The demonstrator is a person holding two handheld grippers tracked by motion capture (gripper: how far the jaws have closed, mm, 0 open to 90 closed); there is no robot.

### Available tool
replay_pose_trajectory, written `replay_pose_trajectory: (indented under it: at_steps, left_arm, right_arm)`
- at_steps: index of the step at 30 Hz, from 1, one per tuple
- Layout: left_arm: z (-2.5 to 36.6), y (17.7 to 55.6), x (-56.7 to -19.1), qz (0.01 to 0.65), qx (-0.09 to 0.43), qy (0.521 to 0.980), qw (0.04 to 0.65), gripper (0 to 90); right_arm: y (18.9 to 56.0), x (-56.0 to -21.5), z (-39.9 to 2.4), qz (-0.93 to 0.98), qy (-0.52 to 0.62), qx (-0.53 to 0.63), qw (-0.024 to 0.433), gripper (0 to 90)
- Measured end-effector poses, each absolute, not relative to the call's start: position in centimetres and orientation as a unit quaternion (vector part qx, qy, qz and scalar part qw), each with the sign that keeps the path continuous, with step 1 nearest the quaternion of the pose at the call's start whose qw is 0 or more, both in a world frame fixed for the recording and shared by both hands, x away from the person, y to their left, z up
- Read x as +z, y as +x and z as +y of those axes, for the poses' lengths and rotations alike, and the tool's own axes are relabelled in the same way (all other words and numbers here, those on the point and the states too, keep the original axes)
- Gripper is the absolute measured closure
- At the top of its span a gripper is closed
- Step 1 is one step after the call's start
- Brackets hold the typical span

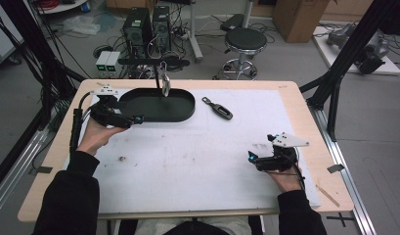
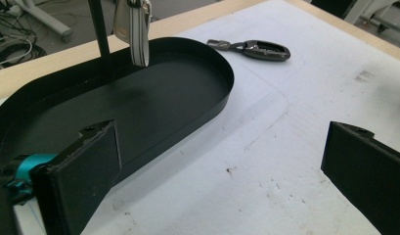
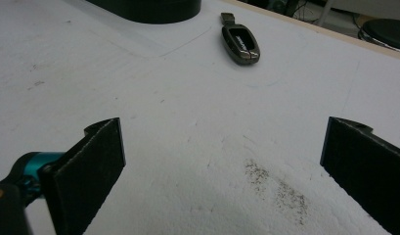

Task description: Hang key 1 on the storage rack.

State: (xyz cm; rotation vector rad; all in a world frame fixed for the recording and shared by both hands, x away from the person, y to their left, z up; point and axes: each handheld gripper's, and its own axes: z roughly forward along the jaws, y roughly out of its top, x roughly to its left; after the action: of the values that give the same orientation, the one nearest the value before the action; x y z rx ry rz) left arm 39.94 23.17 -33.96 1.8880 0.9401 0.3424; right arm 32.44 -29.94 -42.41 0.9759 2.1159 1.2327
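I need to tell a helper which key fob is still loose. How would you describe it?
On the white mat, find the black oval tray. Just right of it, the dark fob lies flat on the mat, unlike the silver-white fob hanging above the tray.

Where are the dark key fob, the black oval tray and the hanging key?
dark key fob (image 3: 241, 43), right gripper view, its body.
black oval tray (image 2: 226, 93), left gripper view, its side wall.
hanging key (image 2: 134, 27), left gripper view, its body.

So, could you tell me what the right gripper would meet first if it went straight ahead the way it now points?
Probably nothing for a stretch: the right gripper faces bare white sheet. Farther along lies the dark key fob, roughly on its line, though depth is hard to judge.
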Motion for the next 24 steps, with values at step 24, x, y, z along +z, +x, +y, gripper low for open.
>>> replay_pose_trajectory:
  at_steps: [24]
  left_arm:
    - [24.4, 33.4, -39.1, 0.379, 0.124, 0.818, 0.414, 1.7]
  right_arm:
    - [32.3, -42.4, -29.9, 0.778, 0.362, 0.450, 0.248, 1.8]
